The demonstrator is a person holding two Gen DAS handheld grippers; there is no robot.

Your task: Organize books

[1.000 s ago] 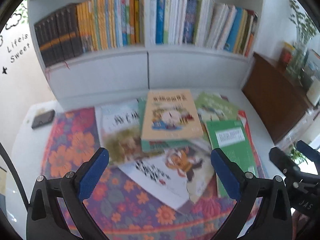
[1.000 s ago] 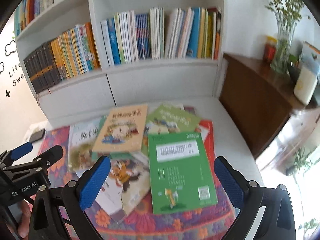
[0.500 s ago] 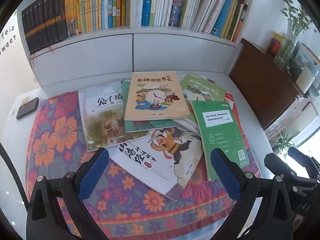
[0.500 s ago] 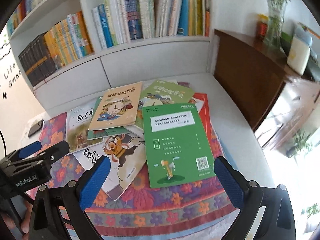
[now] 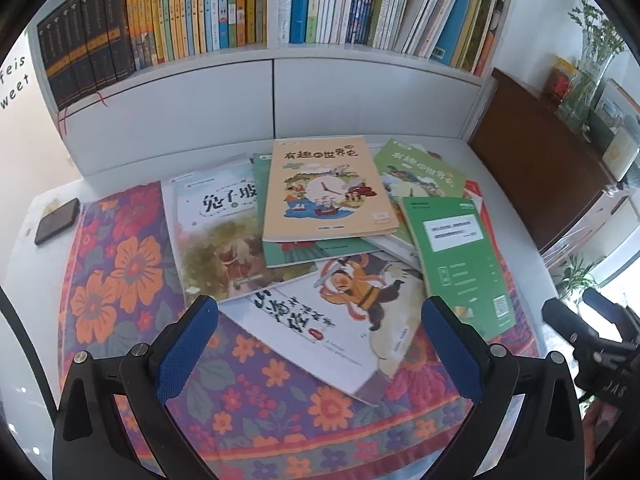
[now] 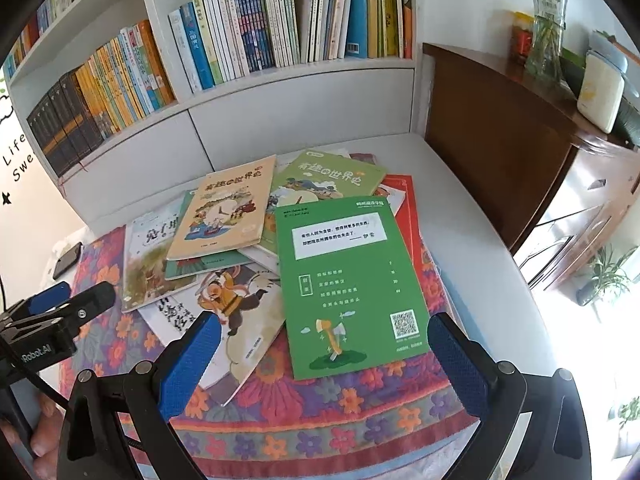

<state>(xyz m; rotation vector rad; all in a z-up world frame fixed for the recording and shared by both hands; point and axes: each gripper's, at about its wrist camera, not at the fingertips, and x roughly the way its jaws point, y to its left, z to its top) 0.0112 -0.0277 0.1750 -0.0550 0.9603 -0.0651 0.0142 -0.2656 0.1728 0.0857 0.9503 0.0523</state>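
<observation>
Several thin books lie in a loose overlapping pile on a floral cloth (image 5: 120,280). A tan book (image 5: 324,188) (image 6: 228,208) lies on top in the middle, a green book (image 5: 460,256) (image 6: 344,280) at the right, a white monkey-picture book (image 5: 340,312) (image 6: 236,312) at the front, and a white rabbit-title book (image 5: 216,232) at the left. My left gripper (image 5: 320,344) is open and empty above the front of the pile. My right gripper (image 6: 324,360) is open and empty above the green book's near edge.
A white bookshelf (image 5: 272,96) full of upright books stands behind the pile. A black phone (image 5: 56,220) lies on the white table at the left. A brown cabinet (image 6: 500,152) with a vase and jars stands at the right. The cloth's near edge runs along the table front.
Both grippers have tilted downward and come closer over the pile, so the books now fill more of both views. Both stay open and the books have not moved.
</observation>
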